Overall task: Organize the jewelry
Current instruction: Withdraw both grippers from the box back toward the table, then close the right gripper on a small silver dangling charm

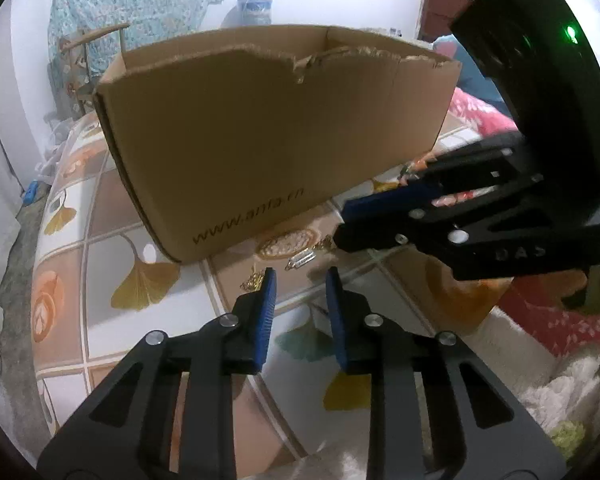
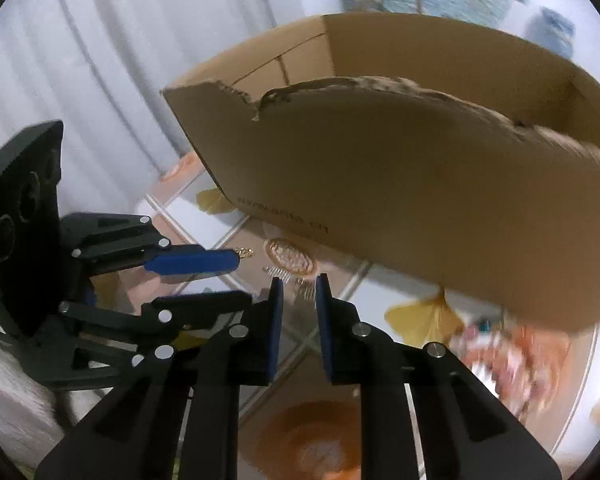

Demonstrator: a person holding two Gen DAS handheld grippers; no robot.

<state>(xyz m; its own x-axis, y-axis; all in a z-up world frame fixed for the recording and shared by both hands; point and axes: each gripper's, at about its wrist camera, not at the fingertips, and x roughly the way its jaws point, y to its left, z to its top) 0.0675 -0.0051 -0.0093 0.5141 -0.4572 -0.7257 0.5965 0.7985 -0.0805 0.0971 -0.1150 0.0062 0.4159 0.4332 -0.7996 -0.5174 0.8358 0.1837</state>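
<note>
Left wrist view: both grippers, left (image 1: 300,276) and right (image 2: 299,285), hung narrowly parted, empty. Oval brooch (image 1: 287,242), silver clip (image 1: 300,259) lay on table (image 1: 112,240) beside box (image 1: 260,152), ahead of fingertips; right nearer clip.

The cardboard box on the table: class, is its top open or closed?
Open. The cardboard box has no lid or flaps over it; both wrist views look past its torn front edge to the bare inner walls. Its contents cannot be seen.

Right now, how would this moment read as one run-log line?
stage: reaching for jewelry | left claw: open, empty | right claw: open, empty | oval brooch: on table beside cardboard box | box: open-topped
</note>
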